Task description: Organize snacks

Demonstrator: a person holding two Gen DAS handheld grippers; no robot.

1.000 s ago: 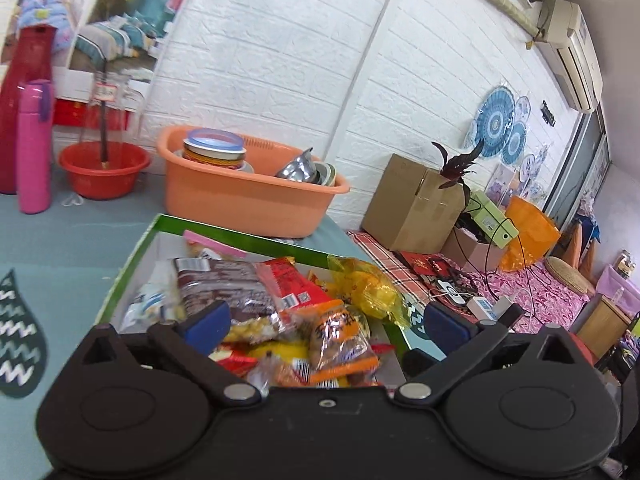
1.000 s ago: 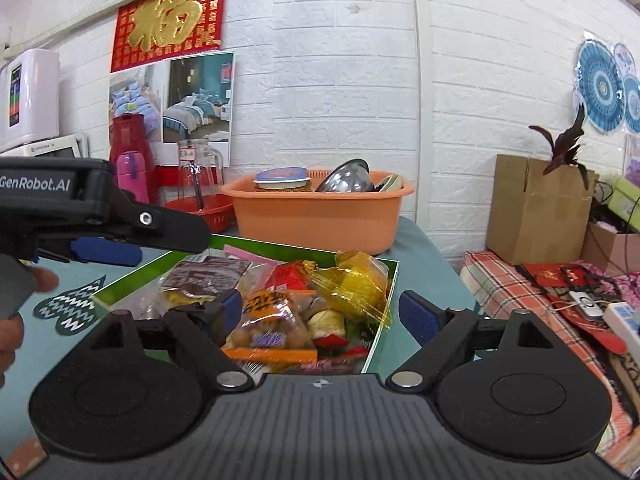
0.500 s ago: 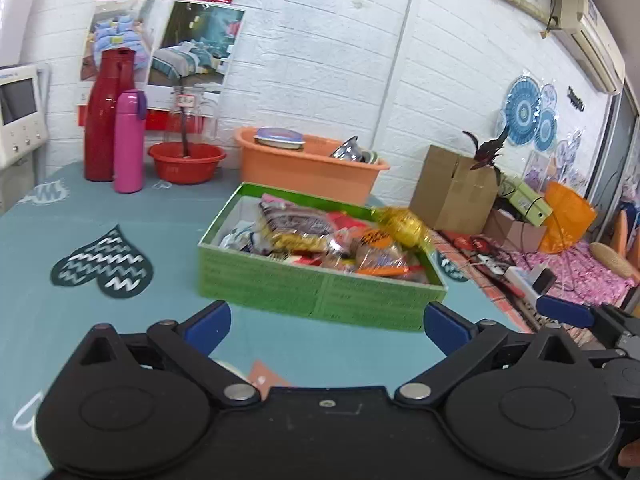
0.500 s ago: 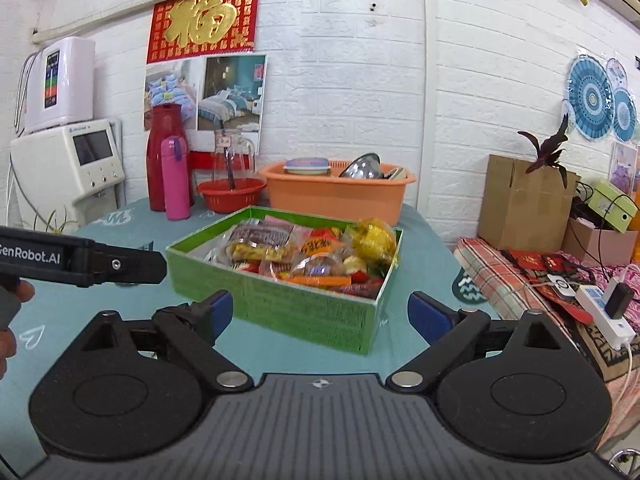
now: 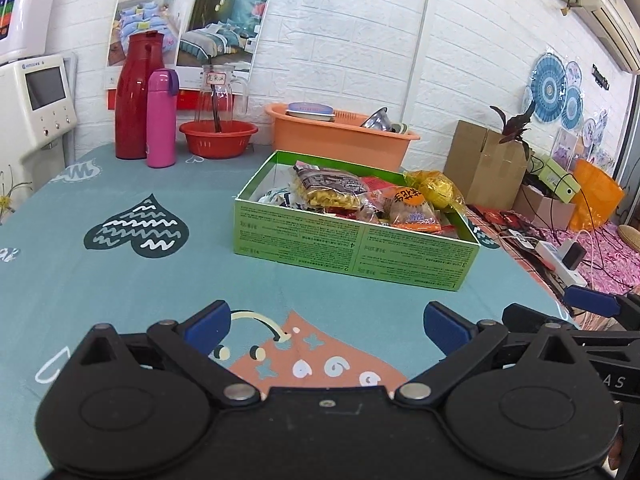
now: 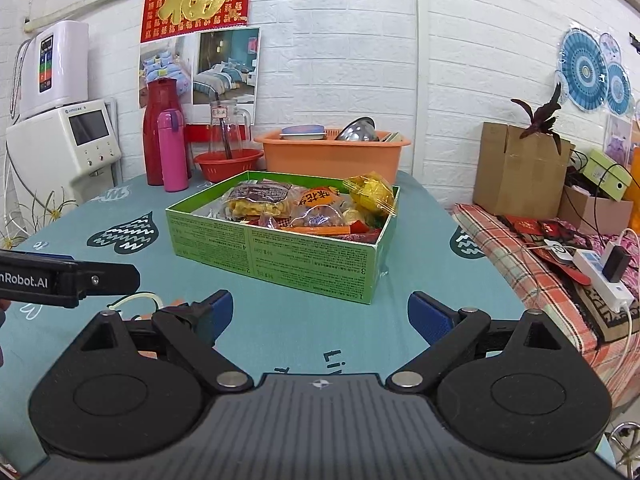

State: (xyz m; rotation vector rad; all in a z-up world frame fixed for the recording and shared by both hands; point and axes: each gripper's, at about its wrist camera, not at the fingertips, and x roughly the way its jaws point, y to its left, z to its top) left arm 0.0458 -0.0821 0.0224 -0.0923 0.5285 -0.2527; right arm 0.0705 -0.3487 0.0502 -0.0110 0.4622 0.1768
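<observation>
Both tools, left [image 5: 326,326] and right [image 6: 320,314], gape empty, short of the snack box [image 6: 280,248].

Lived-in home: ahead of the tongs, flasks [image 6: 173,151], dish basin [image 6: 332,152], wall-mounted air conditioner [image 5: 608,12].

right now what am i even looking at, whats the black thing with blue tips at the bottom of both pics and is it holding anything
Those are two hand-held grippers a person carries, one per hand, each with its own camera looking along its fingers. One picture is from the left gripper, the other from the right gripper. Both are open and hold nothing. Ahead, on the teal patterned tablecloth, sits a green cardboard box filled with wrapped snack packets. Behind it stand an orange plastic basin, a pink bottle and a tall red flask.
</observation>
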